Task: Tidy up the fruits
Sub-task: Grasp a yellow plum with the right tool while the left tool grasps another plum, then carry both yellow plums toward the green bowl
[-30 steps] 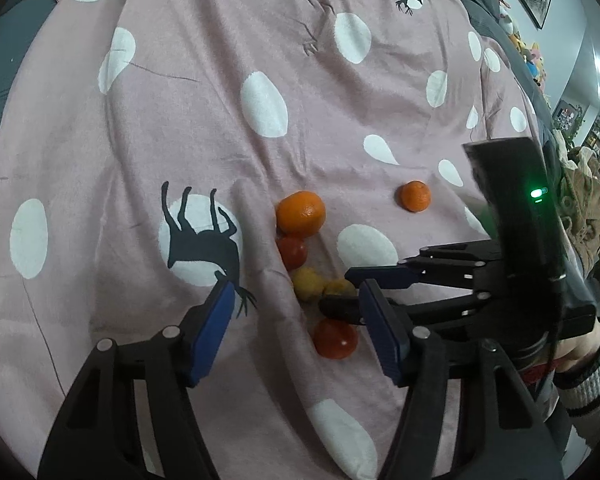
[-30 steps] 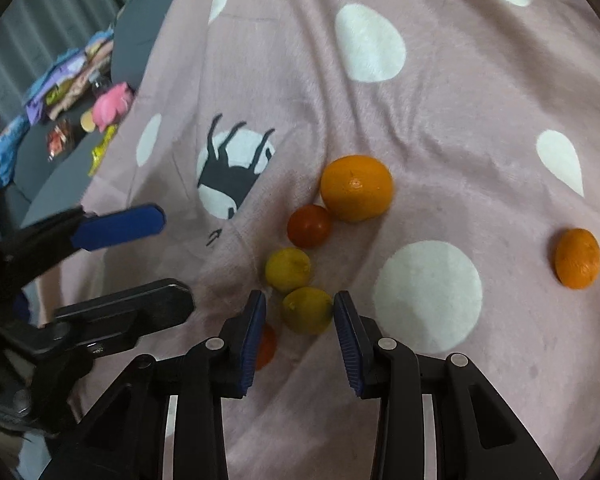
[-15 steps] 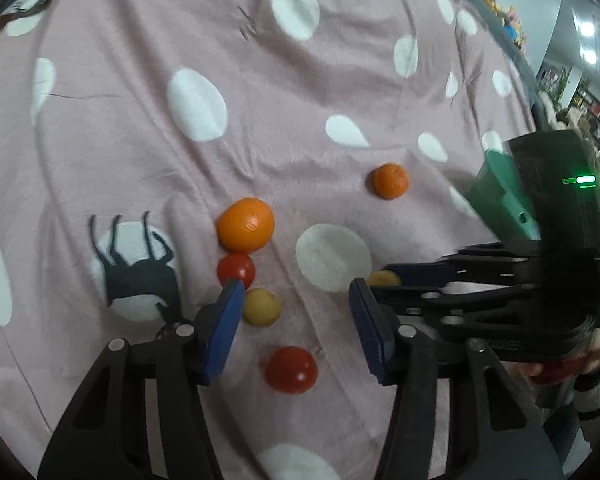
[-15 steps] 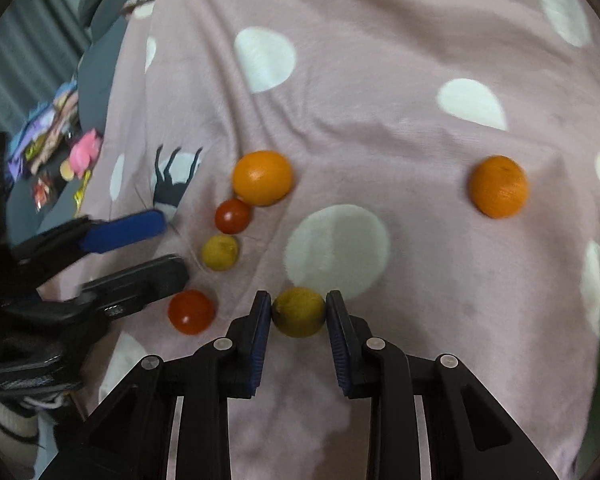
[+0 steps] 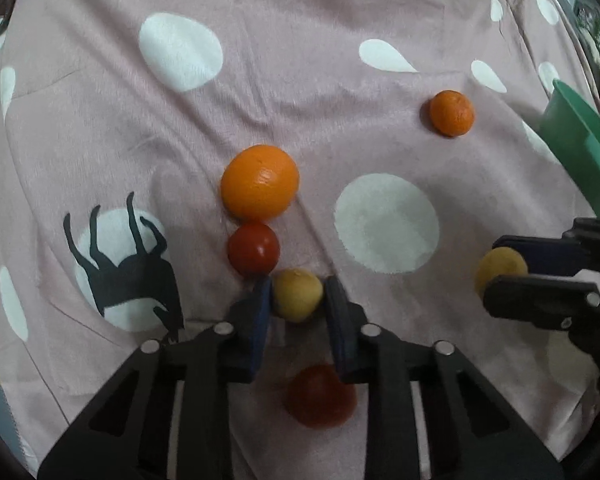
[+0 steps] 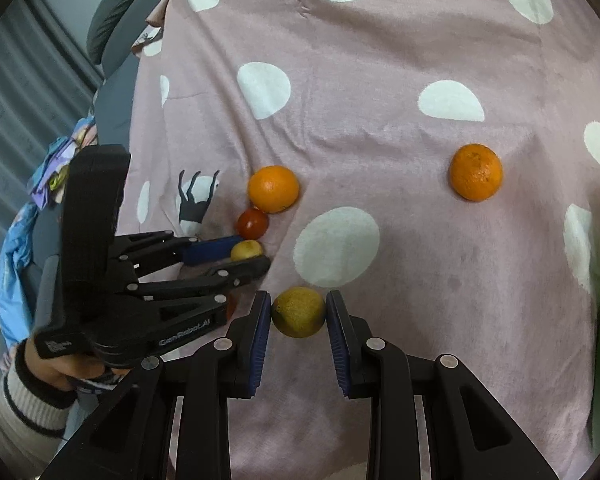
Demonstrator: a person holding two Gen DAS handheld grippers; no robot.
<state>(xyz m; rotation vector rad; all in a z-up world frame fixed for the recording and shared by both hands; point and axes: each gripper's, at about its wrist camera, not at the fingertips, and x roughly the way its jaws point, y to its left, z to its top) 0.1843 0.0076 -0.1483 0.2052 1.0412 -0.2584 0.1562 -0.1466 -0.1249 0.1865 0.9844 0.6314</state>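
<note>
A pink spotted blanket (image 5: 300,80) is carrying the fruit. The left gripper (image 5: 296,300) jaws are straddling a yellow fruit (image 5: 298,294), nearly touching. The right gripper (image 6: 298,314) jaws are pinching another yellow-green fruit (image 6: 298,312), green bin (image 5: 580,148) lying rightward.

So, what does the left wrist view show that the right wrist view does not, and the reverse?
Only the left wrist view shows the green bin clearly and the whole second tomato under the left gripper. Only the right wrist view shows the person's hand and the grey curtain. Both show the large orange, the small orange, and each gripper around a yellow fruit.
</note>
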